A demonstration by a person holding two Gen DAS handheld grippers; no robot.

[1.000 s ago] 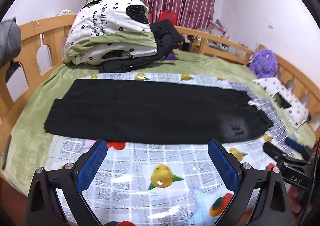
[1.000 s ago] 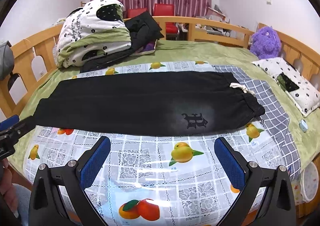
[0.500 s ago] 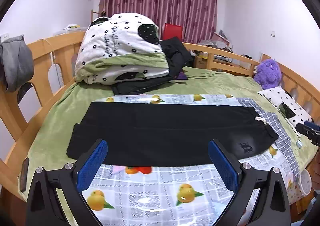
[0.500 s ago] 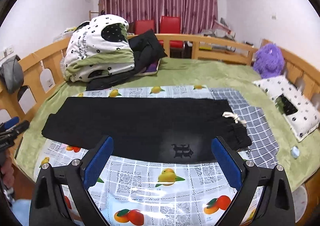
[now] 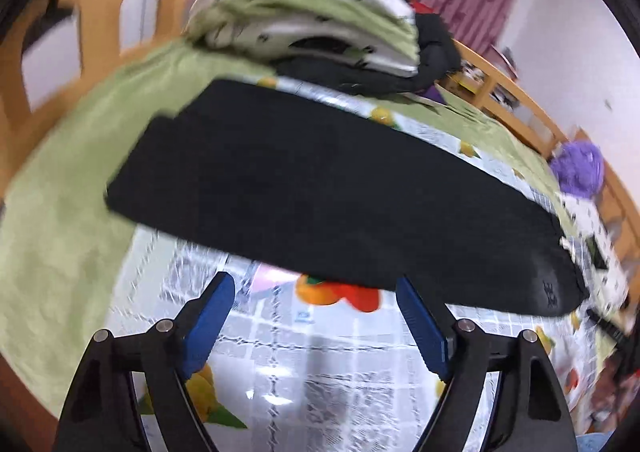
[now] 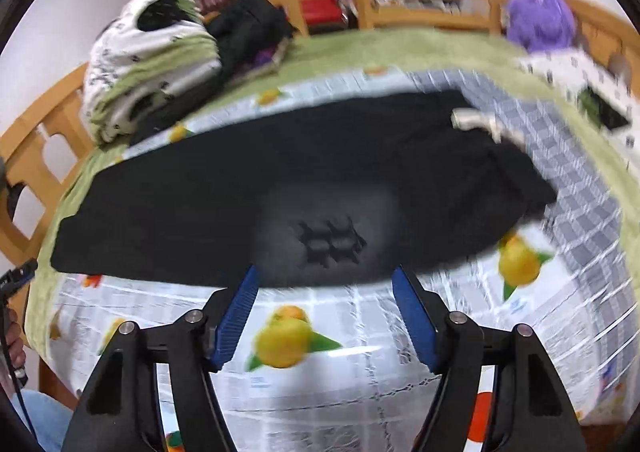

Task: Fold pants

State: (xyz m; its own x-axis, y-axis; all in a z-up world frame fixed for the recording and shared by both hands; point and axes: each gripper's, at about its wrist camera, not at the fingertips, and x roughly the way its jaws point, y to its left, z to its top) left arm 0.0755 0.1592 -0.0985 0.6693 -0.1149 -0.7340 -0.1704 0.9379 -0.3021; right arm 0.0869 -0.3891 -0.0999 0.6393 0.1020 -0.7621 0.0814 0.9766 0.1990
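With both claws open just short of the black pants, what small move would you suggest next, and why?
Probably ease both claws forward and down onto the near edge of the long black fabric pants. The left claw and right claw are open, hold nothing, and sit just short of that edge on the fruit-print tablecloth, so a grasp seems needed before folding.

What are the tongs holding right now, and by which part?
Nothing. Left tongs and right tongs are both open, short of the pants' near edge.
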